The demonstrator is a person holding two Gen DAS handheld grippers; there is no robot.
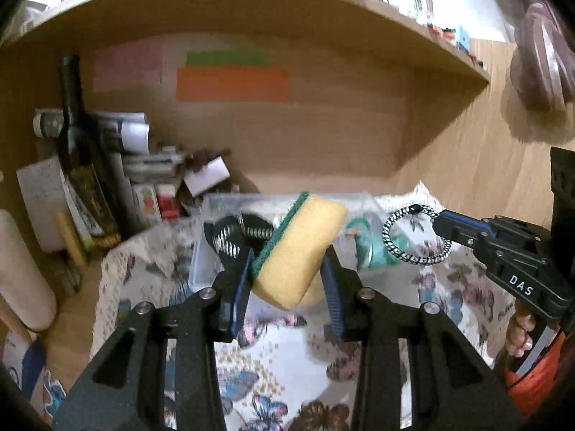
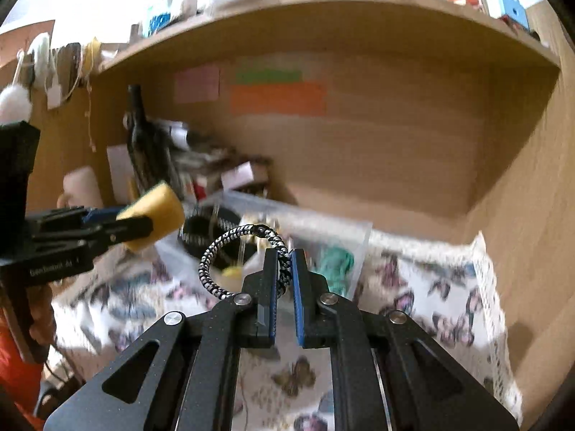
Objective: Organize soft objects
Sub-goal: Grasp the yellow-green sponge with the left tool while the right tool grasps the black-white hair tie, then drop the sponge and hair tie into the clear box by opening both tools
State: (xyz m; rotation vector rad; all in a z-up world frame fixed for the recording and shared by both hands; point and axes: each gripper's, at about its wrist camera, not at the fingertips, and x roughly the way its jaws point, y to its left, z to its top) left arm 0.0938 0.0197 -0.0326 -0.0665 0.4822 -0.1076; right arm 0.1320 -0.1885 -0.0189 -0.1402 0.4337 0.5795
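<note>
My left gripper [image 1: 287, 269] is shut on a yellow sponge [image 1: 302, 248] with a green scouring side, held above the butterfly-print cloth [image 1: 280, 359]. It also shows in the right wrist view as the left gripper [image 2: 143, 226] with the sponge [image 2: 154, 212]. My right gripper [image 2: 285, 258] is shut on a black-and-white braided hair tie [image 2: 215, 269], a ring hanging to its left. In the left wrist view the right gripper [image 1: 440, 222] holds the hair tie [image 1: 413, 237] to the right of the sponge. Both are above a clear plastic box [image 1: 230, 204].
The clear box [image 2: 323, 222] holds a black-and-white band [image 1: 230, 237] and a teal item [image 2: 334, 262]. A dark bottle [image 1: 77, 151], boxes and papers crowd the back left of the wooden alcove. A shelf [image 1: 251, 3] hangs overhead. Coloured sticky notes [image 1: 233, 79] are on the back wall.
</note>
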